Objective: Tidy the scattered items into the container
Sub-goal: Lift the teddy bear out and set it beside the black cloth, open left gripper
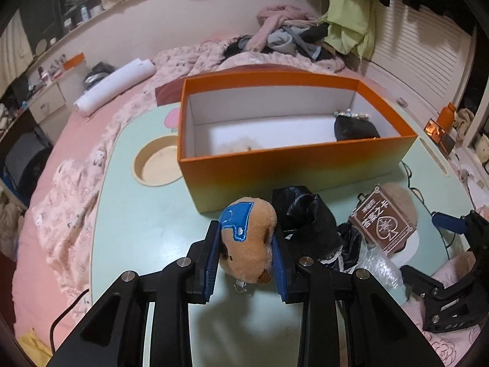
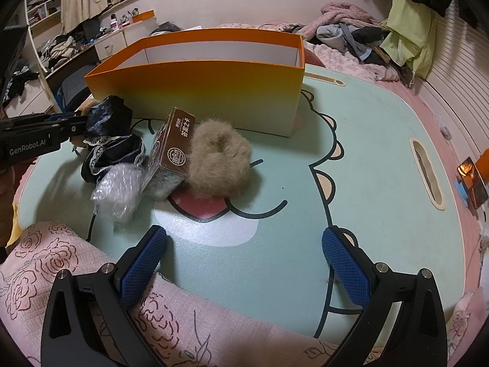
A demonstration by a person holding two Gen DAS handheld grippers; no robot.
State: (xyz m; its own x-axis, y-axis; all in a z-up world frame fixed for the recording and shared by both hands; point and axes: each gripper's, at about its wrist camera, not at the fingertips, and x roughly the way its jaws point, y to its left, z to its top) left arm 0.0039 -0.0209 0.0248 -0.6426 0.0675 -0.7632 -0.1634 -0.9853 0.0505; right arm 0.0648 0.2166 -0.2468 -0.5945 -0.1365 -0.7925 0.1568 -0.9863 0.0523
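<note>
My left gripper (image 1: pixel 247 241) is shut on a tan plush toy with a blue patch (image 1: pixel 249 238), just in front of the orange box (image 1: pixel 293 168) on the green lap table (image 1: pixel 146 232). Inside the box lie a black pouch (image 1: pixel 354 127) and a pale fluffy item (image 1: pixel 238 146). Beside the toy lie black lace cloth (image 1: pixel 308 217), a brown card box (image 1: pixel 382 218) and a tan fur ball (image 2: pixel 218 165). My right gripper (image 2: pixel 244 260) is open and empty, low over the table's front edge, short of the card box (image 2: pixel 172 150), black cloth (image 2: pixel 110 134) and bubble wrap (image 2: pixel 117 189).
The table sits on a pink bed with a rumpled floral blanket (image 1: pixel 73 195). A round cup recess (image 1: pixel 157 165) lies left of the box. A clothes pile (image 1: pixel 293 33) is behind. A phone (image 2: pixel 472 182) stands at the table's right. A paper roll (image 1: pixel 116 84) lies on the bed.
</note>
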